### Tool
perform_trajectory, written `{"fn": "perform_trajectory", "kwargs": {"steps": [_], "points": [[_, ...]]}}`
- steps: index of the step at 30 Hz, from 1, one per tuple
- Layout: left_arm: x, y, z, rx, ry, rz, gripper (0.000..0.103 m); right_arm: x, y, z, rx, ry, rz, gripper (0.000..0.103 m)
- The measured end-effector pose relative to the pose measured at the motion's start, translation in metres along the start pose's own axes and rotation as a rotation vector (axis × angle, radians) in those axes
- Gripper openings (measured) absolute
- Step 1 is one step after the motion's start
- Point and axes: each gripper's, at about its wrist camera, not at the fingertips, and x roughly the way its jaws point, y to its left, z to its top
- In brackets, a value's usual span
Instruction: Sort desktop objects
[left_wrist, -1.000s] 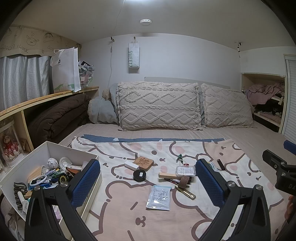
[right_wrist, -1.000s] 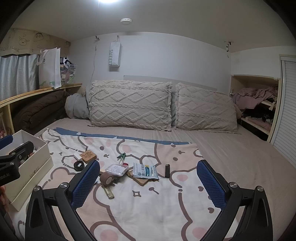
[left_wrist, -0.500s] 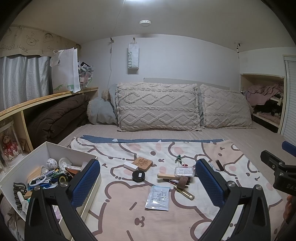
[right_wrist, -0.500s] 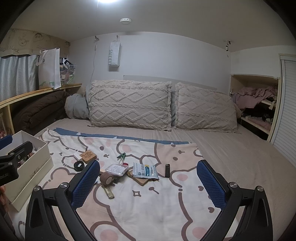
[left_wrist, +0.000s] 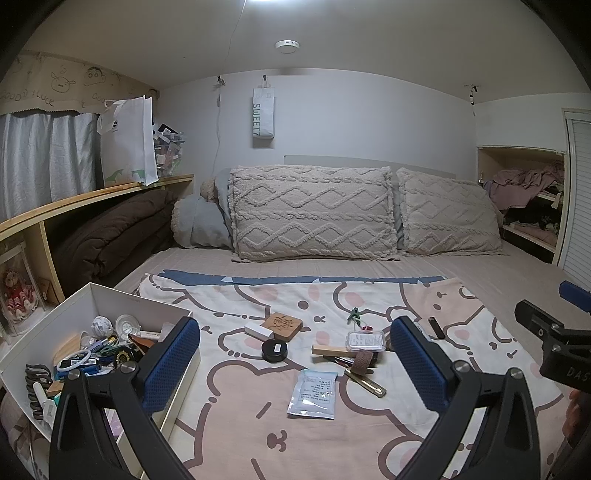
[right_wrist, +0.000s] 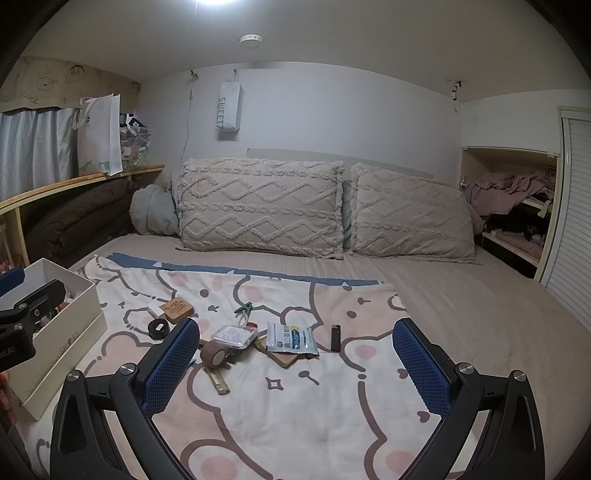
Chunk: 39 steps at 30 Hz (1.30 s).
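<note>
A small pile of clutter is spread over the middle of the cartoon-print pink and cream blanket on the bed. A white flat sachet with blue print is laid nearest the left tool, a round black tin with a white label is set just behind it, and an engraved square wooden coaster is placed beyond that with a small white block touching its left edge. To the right, a clear plastic case is rested over a brown roll of tape, with a brass-coloured flat cutter beside the roll. A blue-and-white packet is laid on a thin wooden board, a small dark lighter is found just right of it, and a green clip sits behind.

The open white cardboard box at the blanket's left edge is already filled with mixed bits.

The left tool is held wide apart with nothing in it, above the blanket. The right tool is likewise spread wide and empty.
</note>
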Motion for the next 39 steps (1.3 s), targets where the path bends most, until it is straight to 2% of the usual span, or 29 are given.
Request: {"fn": "perform_trajectory", "kwargs": {"steps": [9,17,24,28,35,39], "points": [[0.001,-0.001,-0.001,-0.003,0.000,-0.001,0.103,0.002,0.000,-0.003,0.004,0.001,0.002,0.103],[0.008,0.014,-0.002,-0.057,0.010,0.019,0.103,0.005,-0.002,-0.004,0.017,0.010,0.004,0.103],[0.032,0.031,-0.012,-0.080,0.069,0.017,0.103,0.025,-0.010,-0.009,0.056,0.052,0.009,0.103],[0.059,0.022,-0.028,-0.044,0.136,0.012,0.103,0.042,-0.014,-0.017,0.080,0.089,0.016,0.103],[0.122,0.005,-0.070,0.013,0.318,0.012,0.103,0.080,-0.010,-0.040,0.102,0.170,0.050,0.103],[0.145,-0.003,-0.094,0.027,0.401,0.009,0.103,0.102,-0.004,-0.057,0.099,0.228,0.058,0.103]]}}
